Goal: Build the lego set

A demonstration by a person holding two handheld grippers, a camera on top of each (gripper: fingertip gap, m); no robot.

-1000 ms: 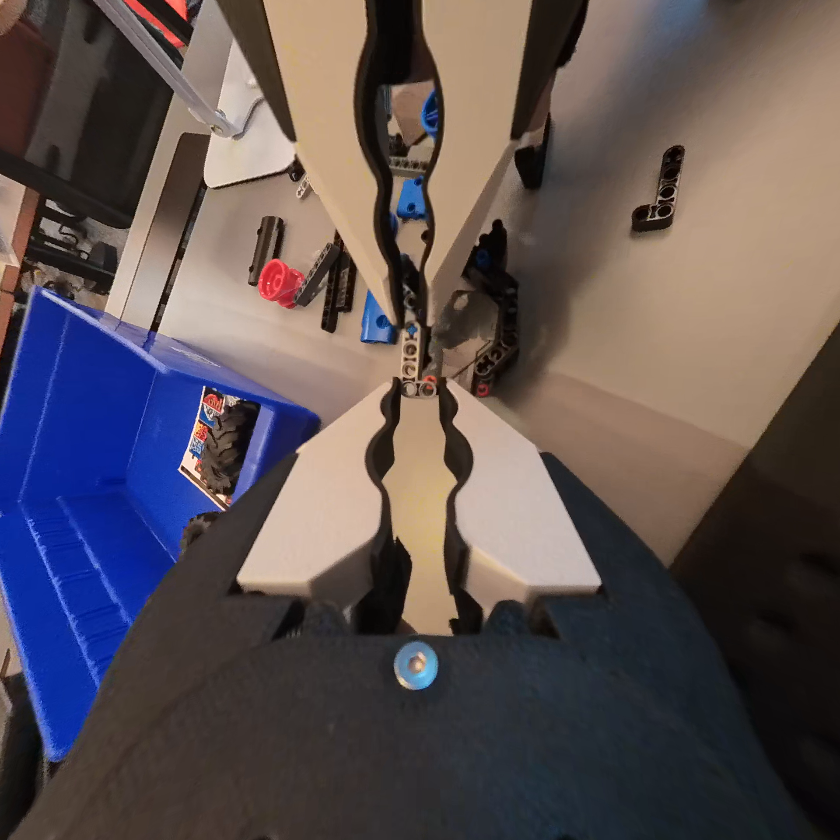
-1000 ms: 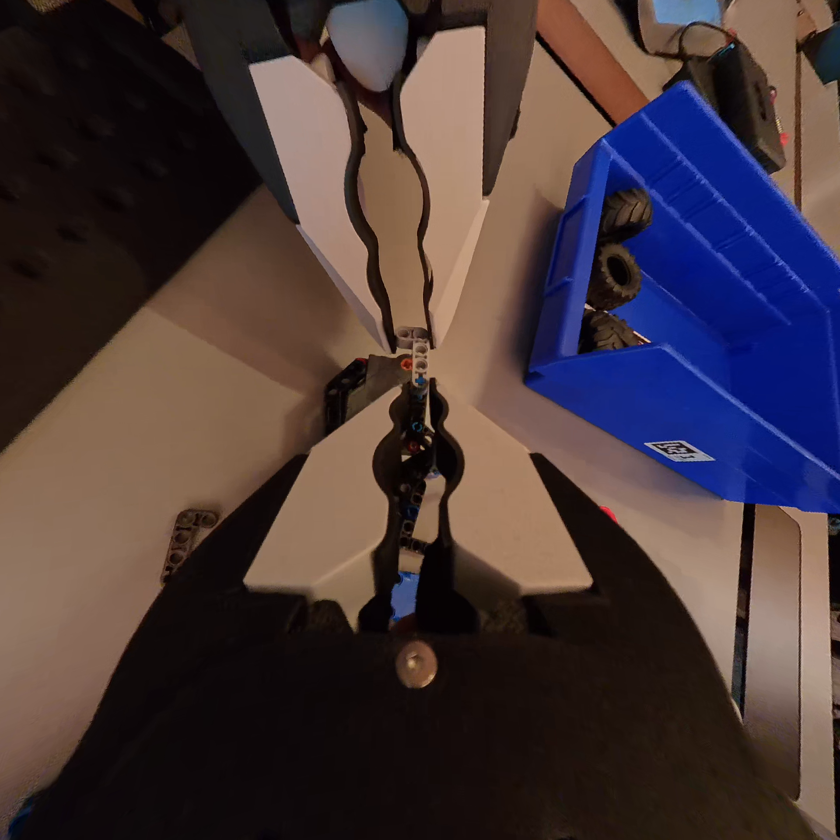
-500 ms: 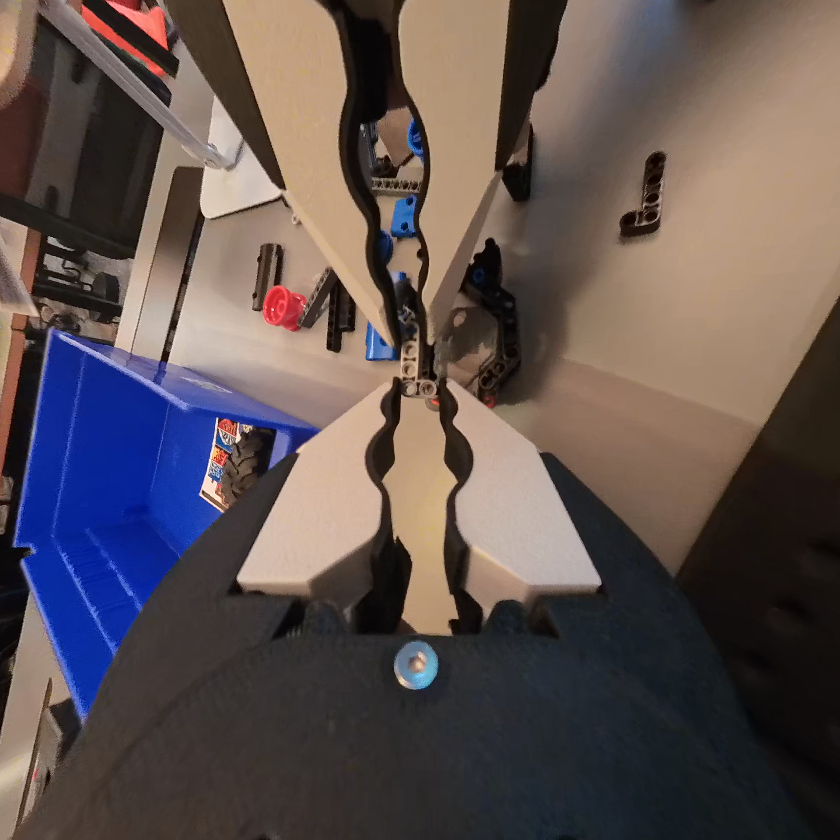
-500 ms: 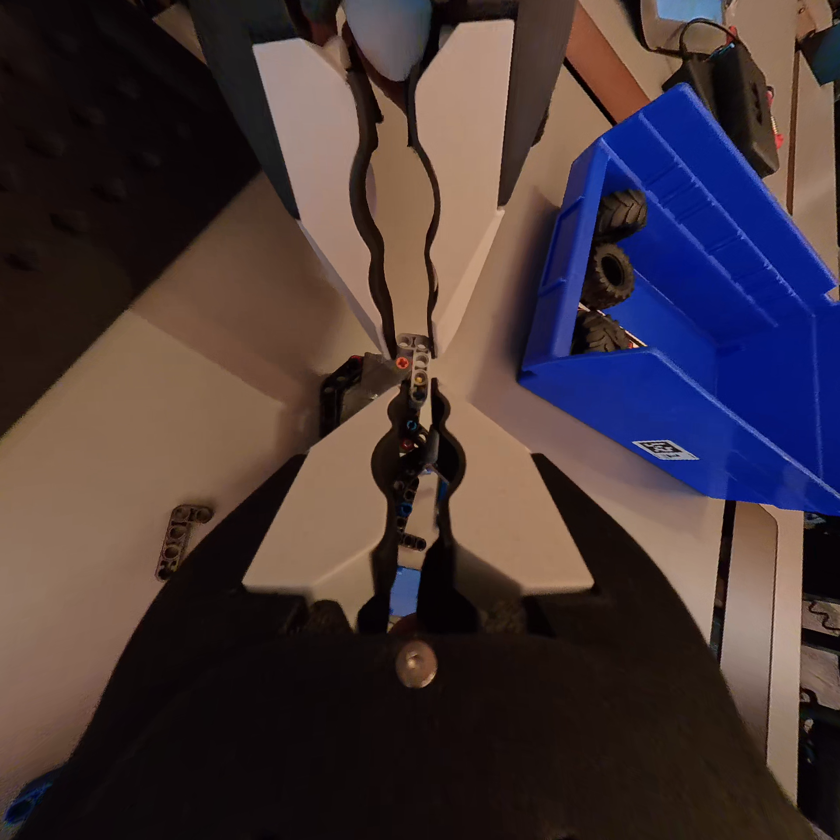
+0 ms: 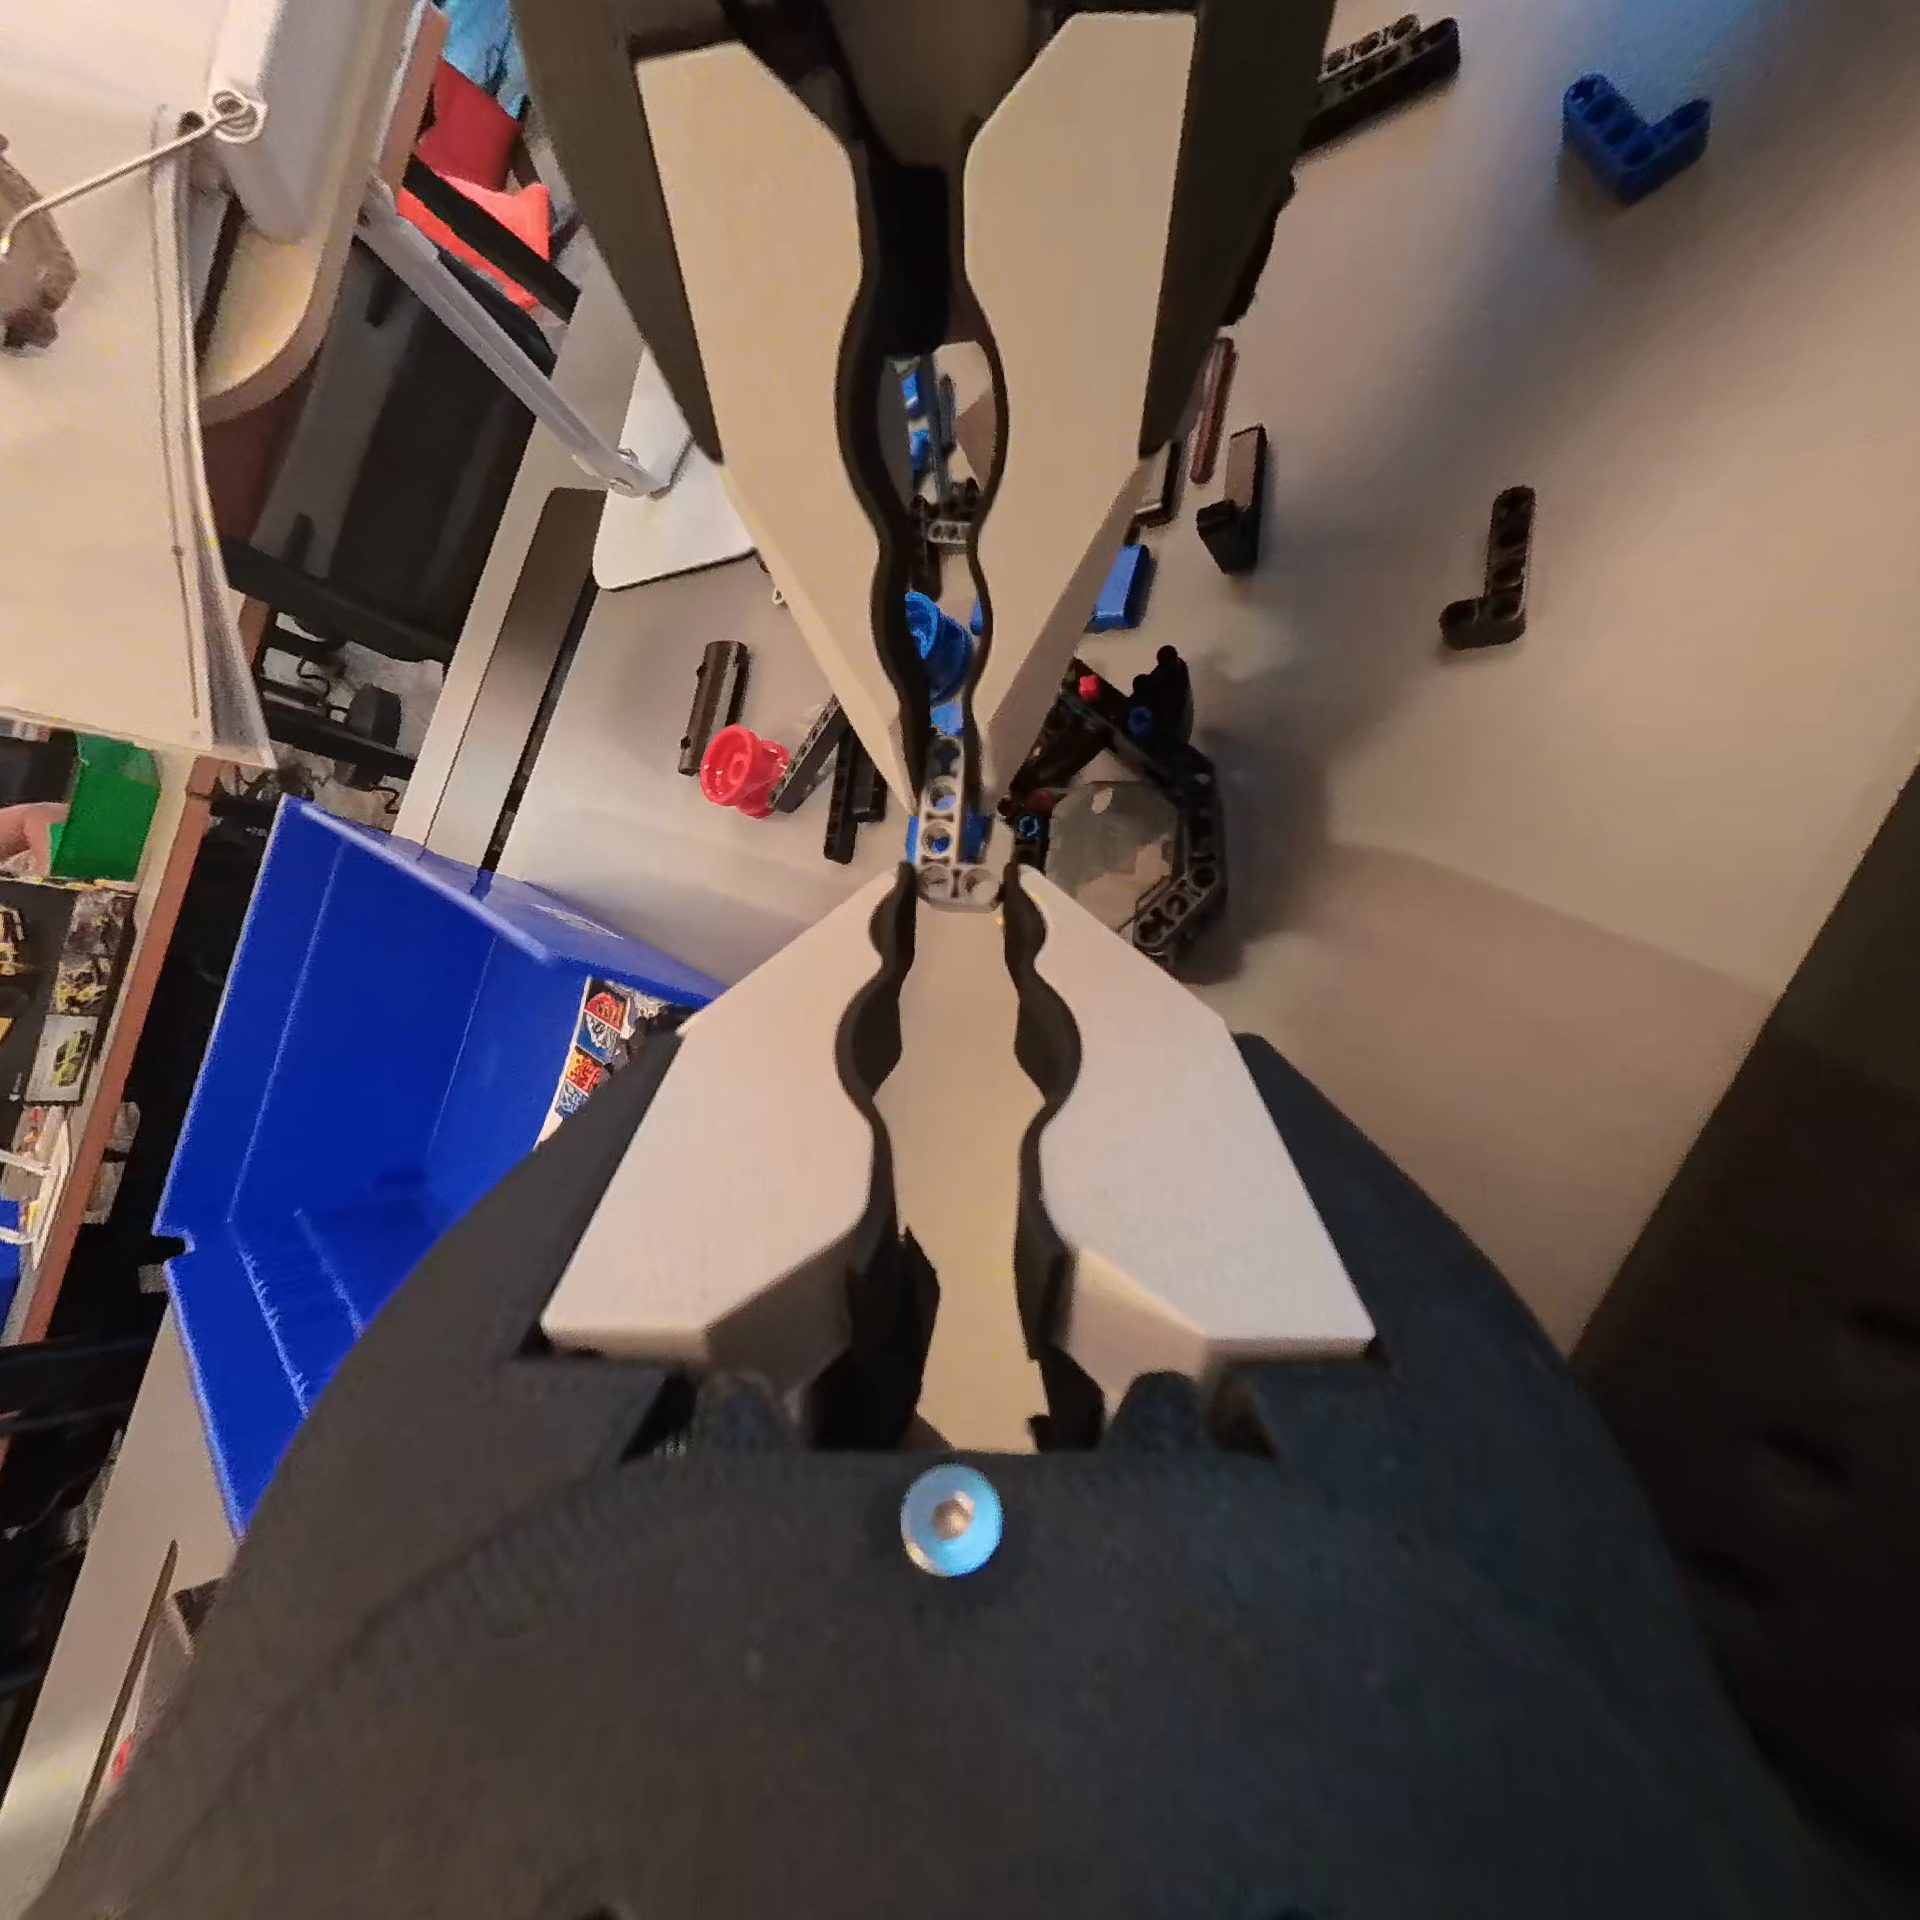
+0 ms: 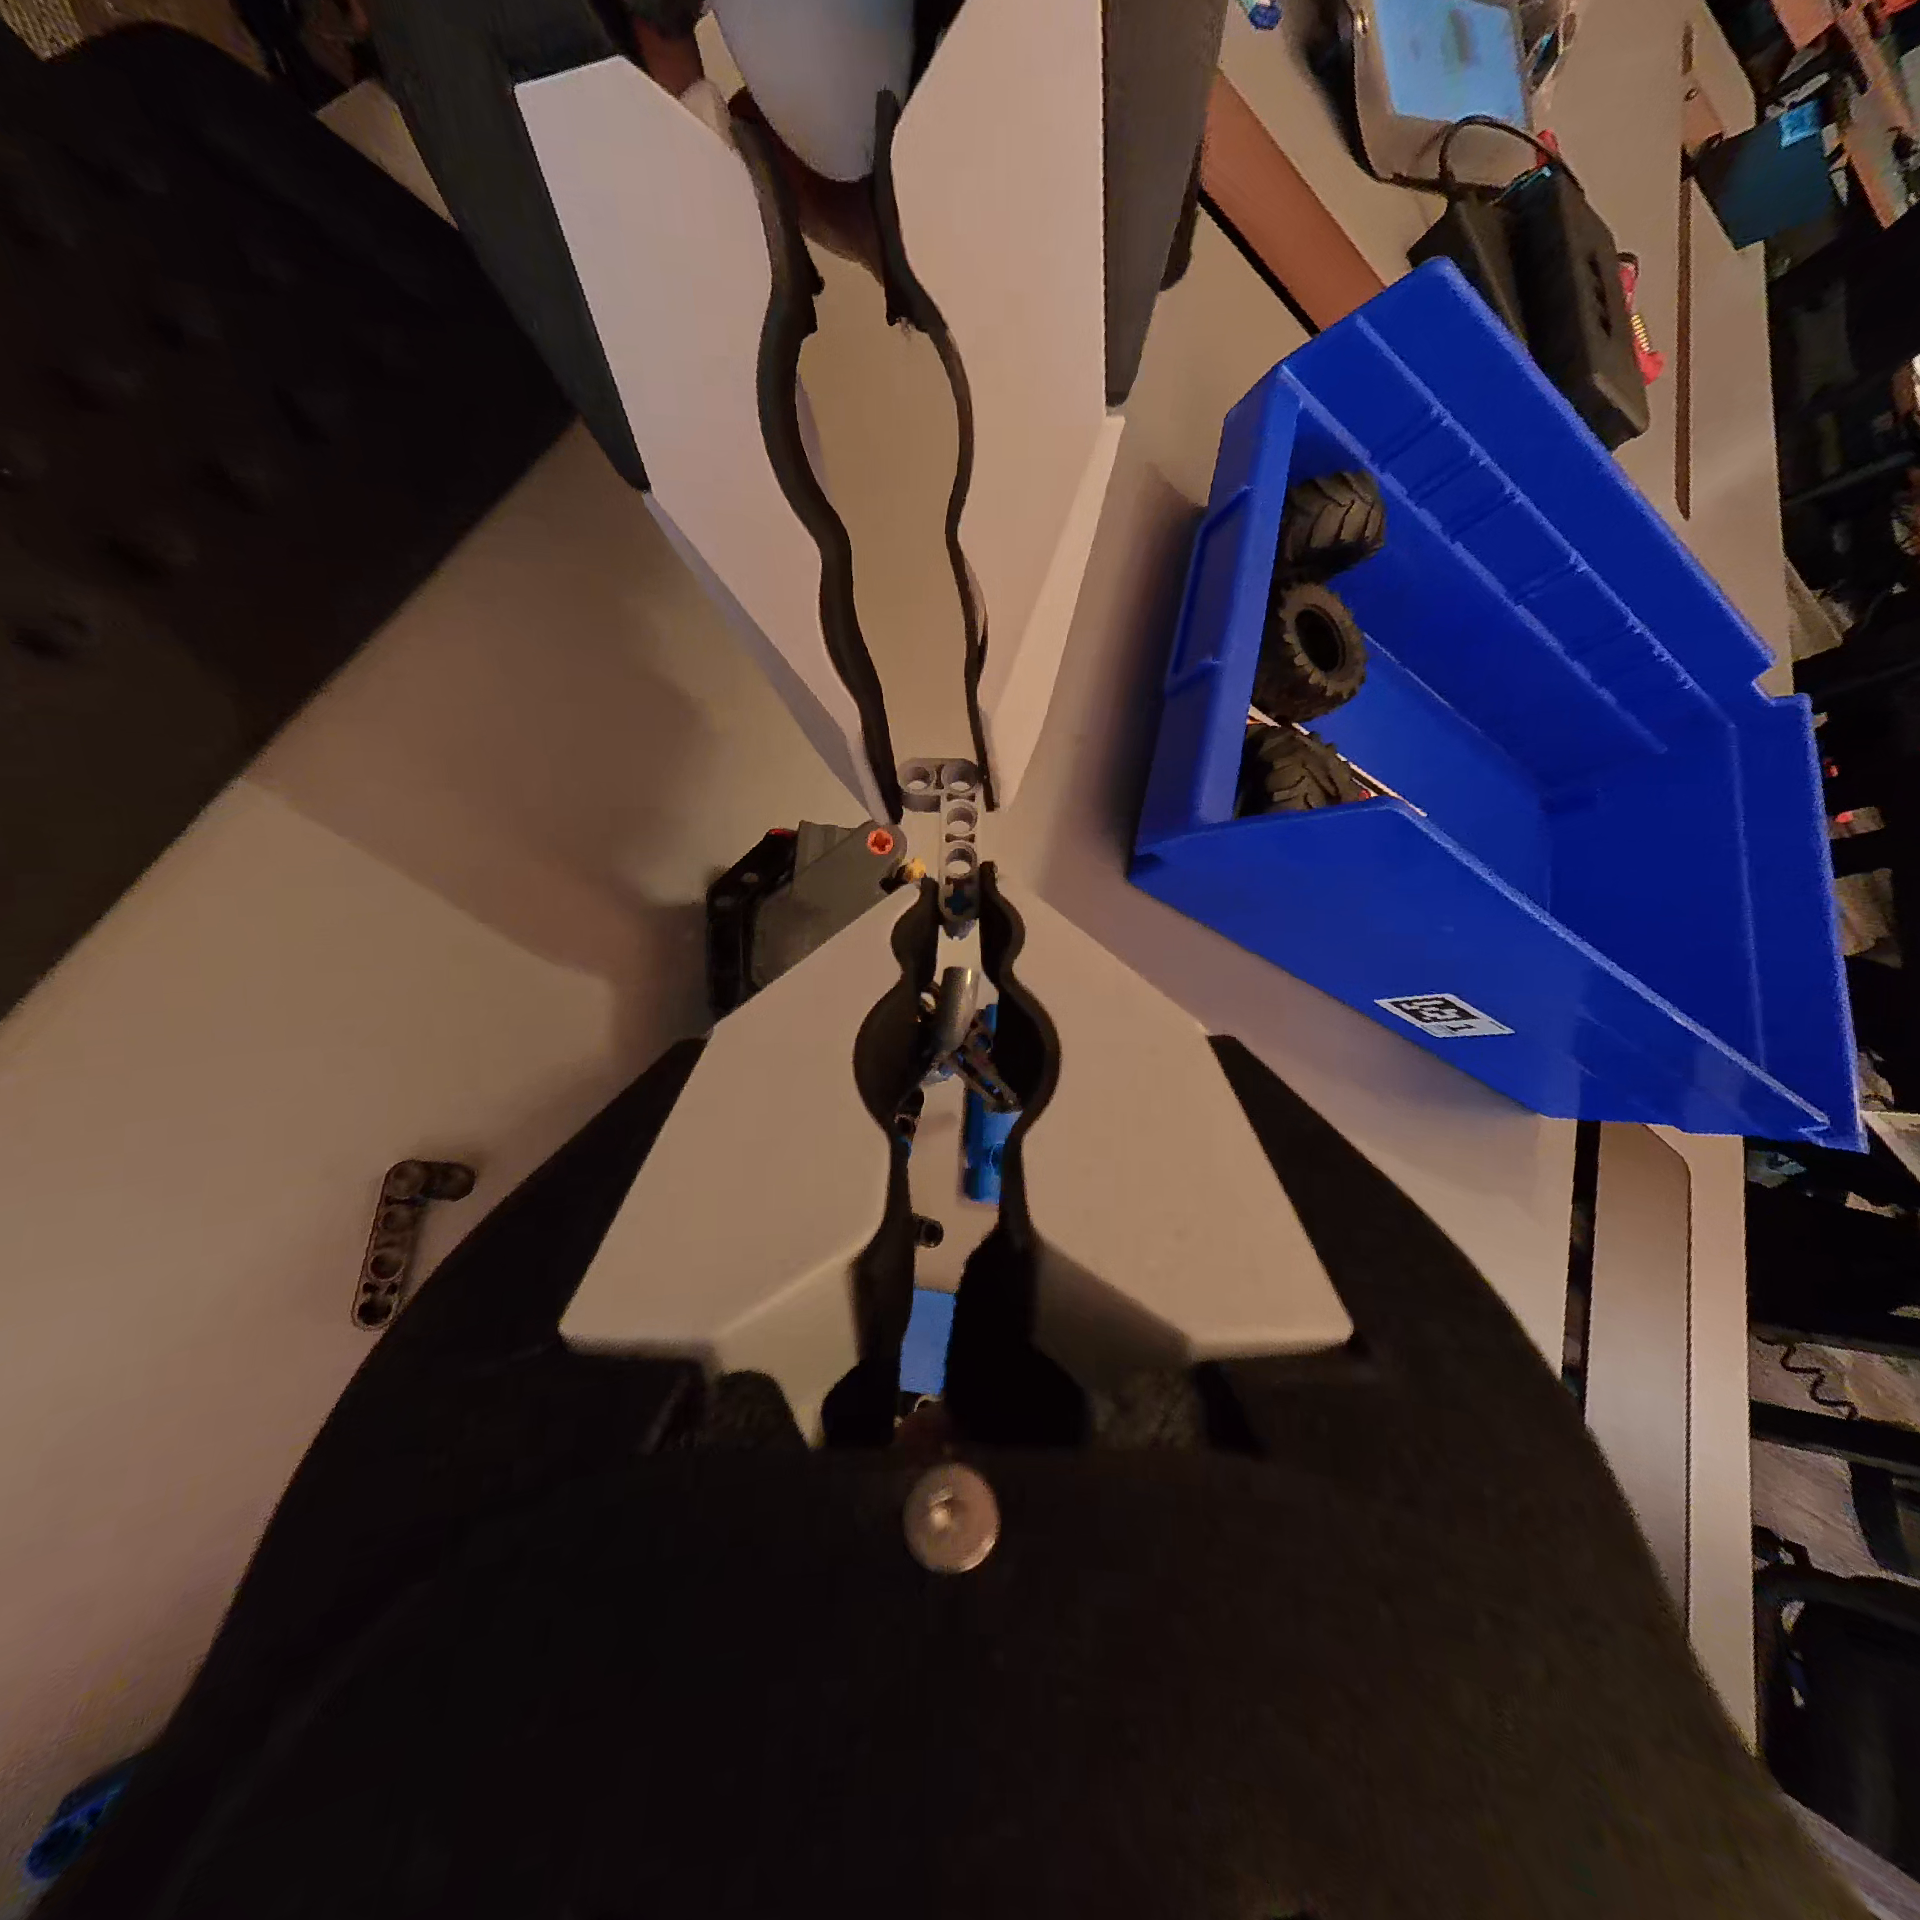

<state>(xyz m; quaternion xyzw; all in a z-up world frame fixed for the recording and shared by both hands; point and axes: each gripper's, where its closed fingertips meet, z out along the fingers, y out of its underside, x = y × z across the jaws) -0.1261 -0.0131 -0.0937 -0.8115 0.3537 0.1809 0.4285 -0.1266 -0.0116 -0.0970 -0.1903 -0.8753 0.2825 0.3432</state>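
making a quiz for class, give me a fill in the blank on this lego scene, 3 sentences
1. Both grippers pinch one small grey beam from opposite ends, the left gripper at its ____ end.
2. The black tyres lie inside the ____ bin.
3. The wheel hub lying on the table is ____.

Missing words: T-shaped; blue; red
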